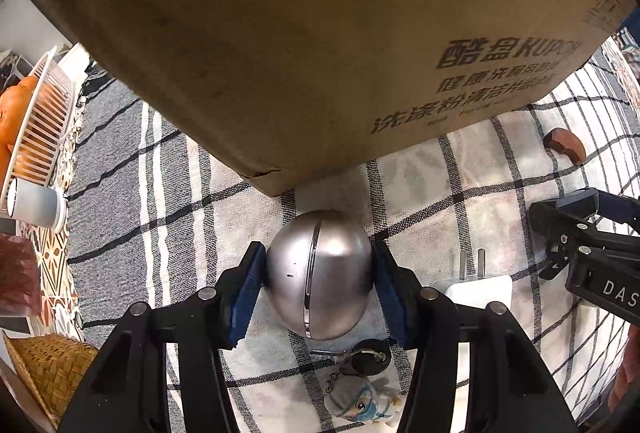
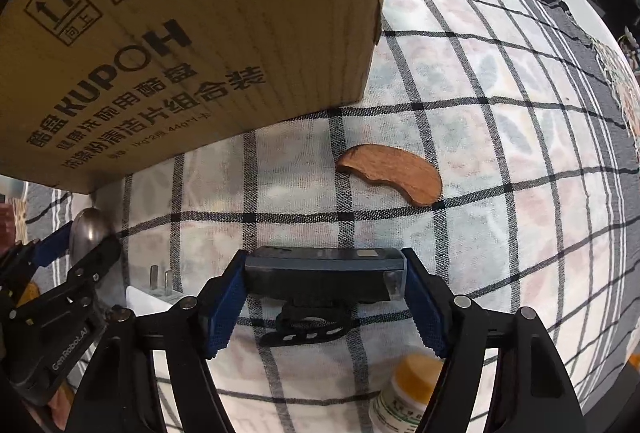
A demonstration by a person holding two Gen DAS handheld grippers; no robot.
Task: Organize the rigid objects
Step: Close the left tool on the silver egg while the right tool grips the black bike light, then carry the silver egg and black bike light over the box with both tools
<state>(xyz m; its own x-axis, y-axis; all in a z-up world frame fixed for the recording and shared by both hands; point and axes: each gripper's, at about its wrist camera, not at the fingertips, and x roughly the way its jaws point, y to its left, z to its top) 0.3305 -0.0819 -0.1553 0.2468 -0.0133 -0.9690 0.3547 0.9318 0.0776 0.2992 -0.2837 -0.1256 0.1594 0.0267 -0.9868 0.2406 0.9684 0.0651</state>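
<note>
My left gripper (image 1: 320, 279) is shut on a silver egg-shaped metal object (image 1: 320, 273), held just above the checked cloth in front of a large cardboard box (image 1: 300, 33). My right gripper (image 2: 324, 297) is shut on a black rectangular device with a strap (image 2: 324, 273), a little above the cloth. The box (image 2: 180, 33) fills the upper left of the right wrist view. A brown curved wooden piece (image 2: 394, 173) lies on the cloth beyond the right gripper and also shows in the left wrist view (image 1: 564, 145).
A white plug adapter (image 1: 476, 285) lies between the grippers. A key ring with a small figure (image 1: 360, 381) lies under the left gripper. A yellow-capped bottle (image 2: 404, 393) lies under the right one. A white rack with oranges (image 1: 36, 129), a grey cup (image 1: 36, 203) and a straw hat (image 1: 48, 369) are at left.
</note>
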